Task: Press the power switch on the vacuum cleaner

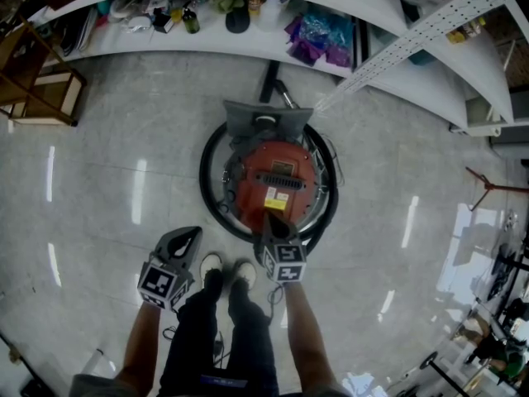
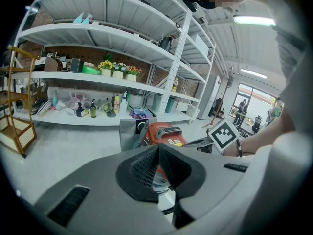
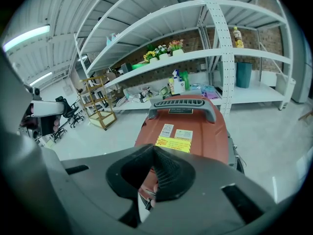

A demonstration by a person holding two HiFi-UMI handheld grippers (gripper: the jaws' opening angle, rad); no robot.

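Where right tongs [image 1: 271,218] overhang vacuum cleaner [image 1: 253,169], closed

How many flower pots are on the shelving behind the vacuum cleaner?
3. The left flower pot, the middle one and the right one stand in a row on one shelf of the white rack. Others may be hidden among the clutter.

Jaws together, vacuum cleaner [image 2: 165,133] beyond
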